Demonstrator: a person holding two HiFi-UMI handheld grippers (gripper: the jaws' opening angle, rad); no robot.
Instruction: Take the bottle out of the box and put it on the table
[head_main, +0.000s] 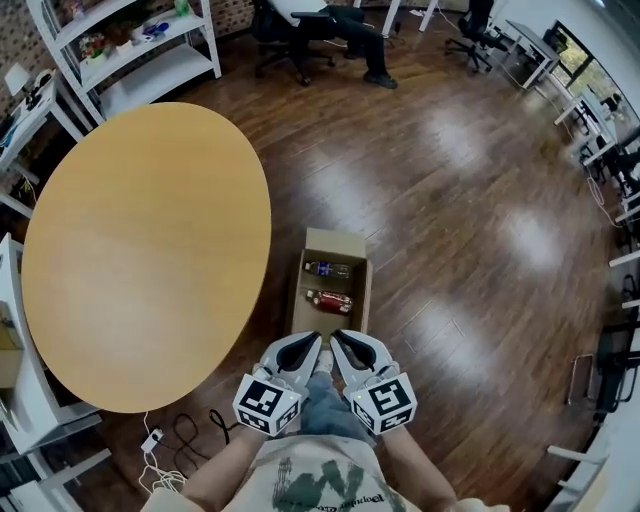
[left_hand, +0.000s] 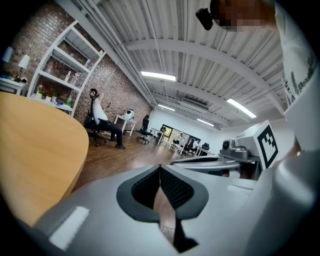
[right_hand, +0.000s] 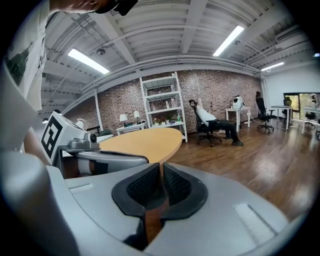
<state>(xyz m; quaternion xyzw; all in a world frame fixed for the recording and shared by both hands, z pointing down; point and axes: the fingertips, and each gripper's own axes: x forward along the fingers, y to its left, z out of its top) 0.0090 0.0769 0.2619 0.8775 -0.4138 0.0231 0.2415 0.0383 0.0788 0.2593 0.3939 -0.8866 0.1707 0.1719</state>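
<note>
Just ahead of both pairs of jaws, an open cardboard box (head_main: 335, 243) sits on the wooden floor (head_main: 450, 200). Two bottles lie on their sides in it. The red bottle (head_main: 329, 300) is the nearer to the jaws, and the dark bottle with a blue label (head_main: 327, 268) lies just beyond it. Neither is touched.

The left gripper (head_main: 316, 341) and right gripper (head_main: 337, 339) are side by side, close together, at the box's near end. The left gripper's jaws are closed tip to tip with nothing between them. The right gripper's jaws are all but together, likewise empty.

Off to the left of the left jaws stands the round wooden desk (head_main: 140, 250), well apart from the box. Far beyond the jaws, a person (right_hand: 212, 122) sits in an office chair.
</note>
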